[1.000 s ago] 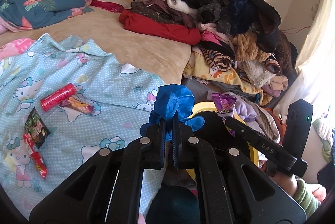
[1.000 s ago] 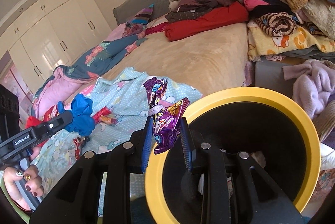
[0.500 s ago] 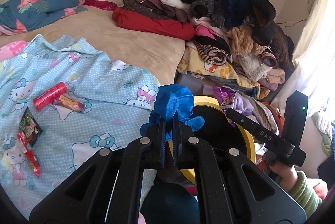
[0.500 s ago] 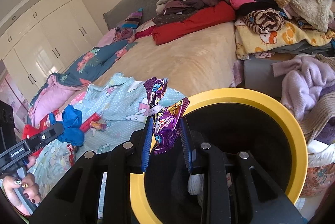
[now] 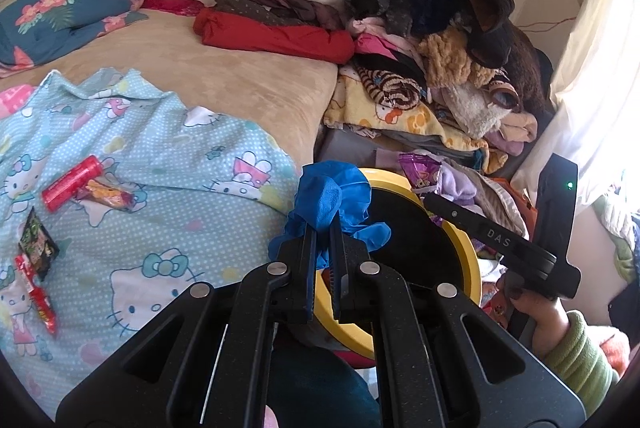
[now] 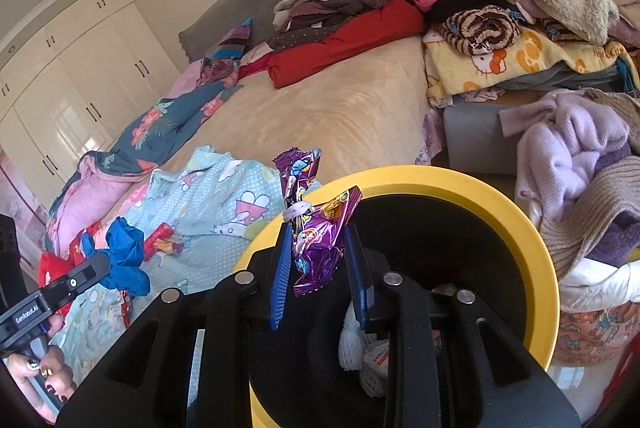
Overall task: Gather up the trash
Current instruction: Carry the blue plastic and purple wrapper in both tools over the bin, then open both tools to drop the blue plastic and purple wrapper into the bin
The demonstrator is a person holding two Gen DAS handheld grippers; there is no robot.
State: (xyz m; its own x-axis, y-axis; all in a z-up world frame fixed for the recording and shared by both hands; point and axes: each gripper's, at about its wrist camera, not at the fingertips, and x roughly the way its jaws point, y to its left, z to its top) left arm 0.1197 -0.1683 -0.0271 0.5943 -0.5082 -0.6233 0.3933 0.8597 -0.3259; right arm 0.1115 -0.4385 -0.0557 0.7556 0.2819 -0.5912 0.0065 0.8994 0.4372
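Beige bedspread (image 5: 240, 76) under heaped clothes (image 5: 400, 8); left hand-held gripper (image 5: 325, 228) pinches blue glove (image 5: 328, 192), right hand-held gripper (image 6: 318, 240) clamps purple wrapper (image 6: 320, 228).

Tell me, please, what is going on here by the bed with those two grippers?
A person is clearing trash off the bed with a handheld gripper in each hand. The left gripper is shut on a crumpled blue glove, and the right gripper is shut on a purple snack wrapper. Both hang at the yellow-rimmed bin. A red tube and several wrappers lie on the sheet, not yet collected.
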